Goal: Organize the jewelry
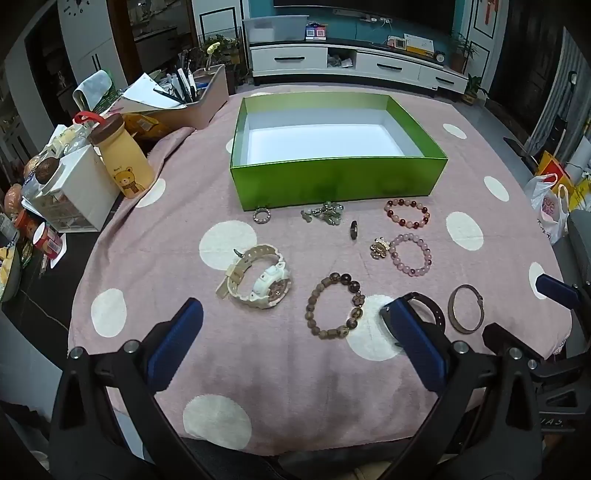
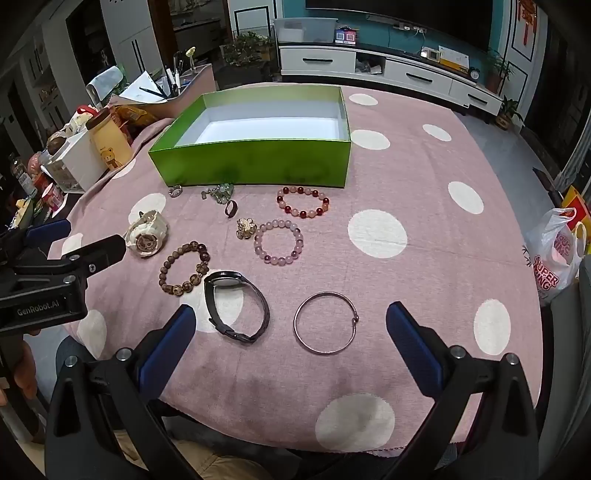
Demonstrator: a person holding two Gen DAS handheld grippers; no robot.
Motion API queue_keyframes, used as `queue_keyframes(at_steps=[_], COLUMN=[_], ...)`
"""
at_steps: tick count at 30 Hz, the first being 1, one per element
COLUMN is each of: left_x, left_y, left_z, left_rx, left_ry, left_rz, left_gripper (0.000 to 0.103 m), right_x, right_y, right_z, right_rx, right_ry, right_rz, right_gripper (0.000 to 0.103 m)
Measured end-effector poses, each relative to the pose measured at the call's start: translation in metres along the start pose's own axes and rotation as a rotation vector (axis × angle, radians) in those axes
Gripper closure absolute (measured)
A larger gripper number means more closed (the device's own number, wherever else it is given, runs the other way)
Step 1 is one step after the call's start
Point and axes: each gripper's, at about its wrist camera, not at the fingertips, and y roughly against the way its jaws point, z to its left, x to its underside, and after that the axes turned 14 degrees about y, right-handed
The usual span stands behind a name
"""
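Jewelry spread on pink dotted cloth (image 1: pixel 258 369) before green box (image 1: pixel 332 181), both grippers' jaws wide, empty

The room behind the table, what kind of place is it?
Most likely a home living room: a white TV cabinet under a large dark screen, potted plants, and a polka-dot pink tablecloth holding jewelry.
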Motion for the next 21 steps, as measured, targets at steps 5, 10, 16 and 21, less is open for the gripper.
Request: queue_keyframes(at_steps=[5, 10, 16, 21], left_x=[-0.0029, 0.0008, 0.0023, 0.0031], left_y=[-0.0014, 0.0019, -0.0009, -0.0024], left_z=[0.0017, 0.0001, -0.002, -0.0019], left_rx=[-0.009, 0.004, 0.005, 0.007], left_ry=[0.001, -0.005, -0.005, -0.006], left_rz=[-0.007, -0.005, -0.002, 0.0], left_gripper=[0.002, 0.002, 0.002, 0.002], right_x=[0.0002, 0.0013, 0.0002, -0.0004], right_y=[0.0004, -0.0007, 0.0014, 0.0024], right_z=[-0.001, -0.0014, -0.0011, -0.003], right_rx=[0.001, -0.001, 0.0, -0.003], right_ry=[0.0, -0.003, -0.008, -0.012], right_rz=[0.002, -0.002, 0.0, 0.001], right_gripper=[0.001, 0.001, 0.001, 0.001])
